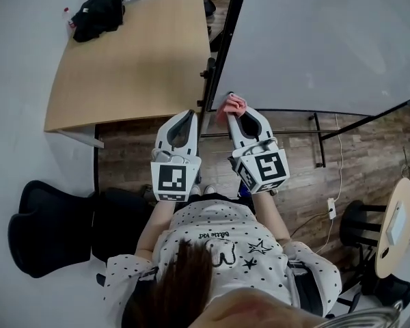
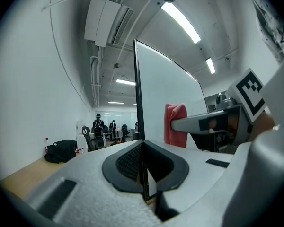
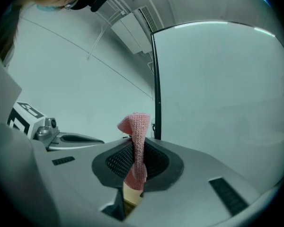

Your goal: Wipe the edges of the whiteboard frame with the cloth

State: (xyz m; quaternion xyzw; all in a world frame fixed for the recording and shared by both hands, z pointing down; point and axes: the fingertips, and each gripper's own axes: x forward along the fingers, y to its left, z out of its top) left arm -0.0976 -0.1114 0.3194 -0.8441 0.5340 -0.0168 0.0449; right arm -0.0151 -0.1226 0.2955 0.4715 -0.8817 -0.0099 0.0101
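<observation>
The whiteboard (image 1: pixel 314 39) stands ahead of me, its black frame (image 1: pixel 225 39) running down to the lower left corner. My left gripper (image 1: pixel 190 117) is at that corner. In the left gripper view the frame (image 2: pixel 138 93) runs straight down between the jaws of the left gripper (image 2: pixel 143 148), which are shut on its edge. My right gripper (image 1: pixel 236 115) is shut on a pink cloth (image 1: pixel 231 104) held close to the board's bottom edge near the corner. The cloth (image 3: pixel 138 126) sticks up out of the right gripper (image 3: pixel 135 148), just left of the frame (image 3: pixel 156 79). From the left gripper it shows as a pink cloth (image 2: pixel 175 124) against the board.
A wooden table (image 1: pixel 133 60) with a black bag (image 1: pixel 99 12) stands just left of the board. A black office chair (image 1: pixel 48 224) is at lower left, the board's stand leg (image 1: pixel 318 139) and a small round table (image 1: pixel 396 227) at right. People (image 2: pixel 98 124) stand far off.
</observation>
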